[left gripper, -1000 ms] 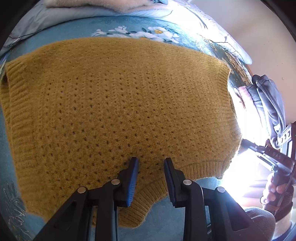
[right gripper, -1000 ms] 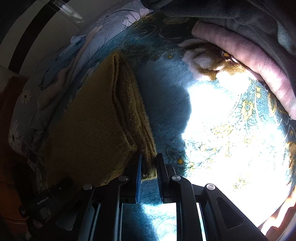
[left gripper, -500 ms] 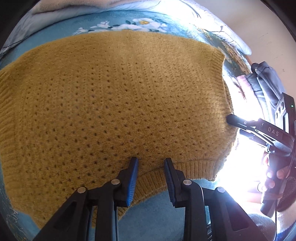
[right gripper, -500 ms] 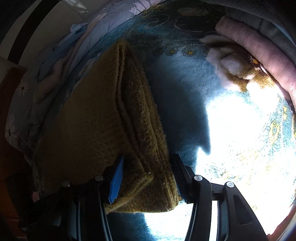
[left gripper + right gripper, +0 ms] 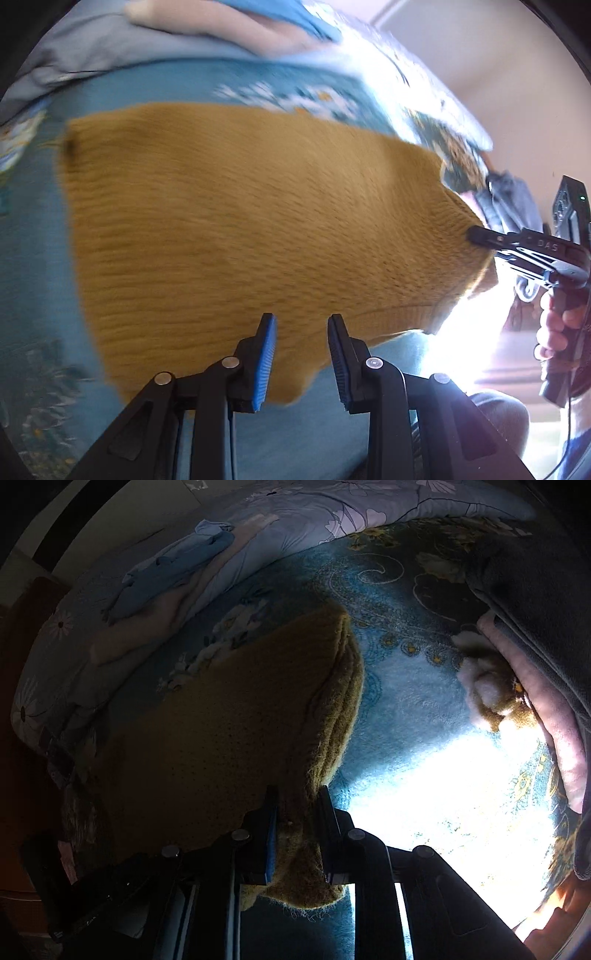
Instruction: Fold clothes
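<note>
A folded mustard-yellow knit sweater lies on a blue patterned blanket. My left gripper is open and empty, just above the sweater's near ribbed edge. My right gripper is shut on the sweater's folded right corner; the stacked layers run away from it. In the left wrist view the right gripper grips the sweater's right edge and lifts it slightly.
Light blue bedding with folded clothes lies at the far side. Pink and dark grey blankets and a fluffy brown-white item lie at the right. Bright sunlight falls on the blanket beside the sweater.
My right gripper was open around the folded corner half a second ago and has shut on it, lifting that edge. My left gripper has drawn back a little, still open.
</note>
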